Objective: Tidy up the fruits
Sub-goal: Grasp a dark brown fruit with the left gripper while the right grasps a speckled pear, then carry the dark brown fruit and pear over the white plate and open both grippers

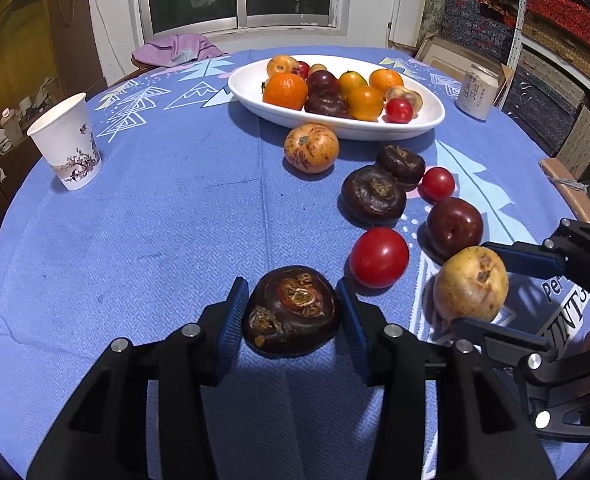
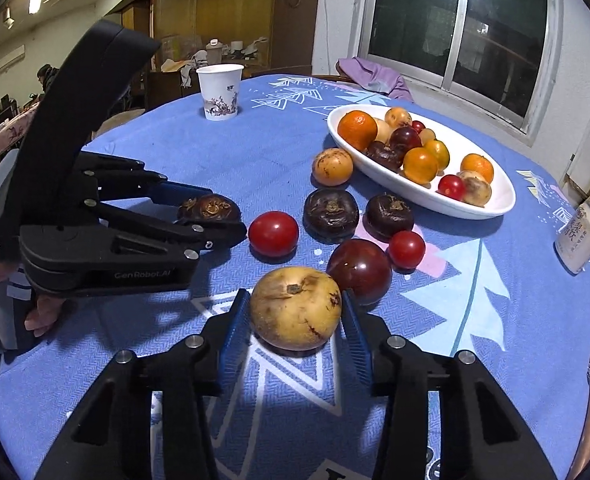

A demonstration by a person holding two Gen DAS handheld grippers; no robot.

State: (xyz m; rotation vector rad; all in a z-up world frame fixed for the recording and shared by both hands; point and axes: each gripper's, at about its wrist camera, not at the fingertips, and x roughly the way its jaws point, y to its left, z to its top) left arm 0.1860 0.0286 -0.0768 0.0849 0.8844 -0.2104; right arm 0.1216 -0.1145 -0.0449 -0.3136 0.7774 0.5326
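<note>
My left gripper [image 1: 291,312] has its blue pads against both sides of a dark brown wrinkled fruit [image 1: 291,312], which rests on the blue cloth; it also shows in the right wrist view [image 2: 210,208]. My right gripper [image 2: 295,316] is closed around a yellow-brown round fruit [image 2: 295,308], seen at the right in the left wrist view [image 1: 471,284]. Loose tomatoes [image 1: 379,257], a dark plum [image 1: 454,226] and two dark fruits [image 1: 373,194] lie ahead. A white oval bowl [image 1: 251,98] holds several fruits.
A paper cup [image 1: 69,142] stands at the left. A drink can [image 1: 477,92] stands right of the bowl. A speckled orange fruit [image 1: 311,147] lies in front of the bowl. Purple cloth [image 1: 179,50] lies at the table's far edge.
</note>
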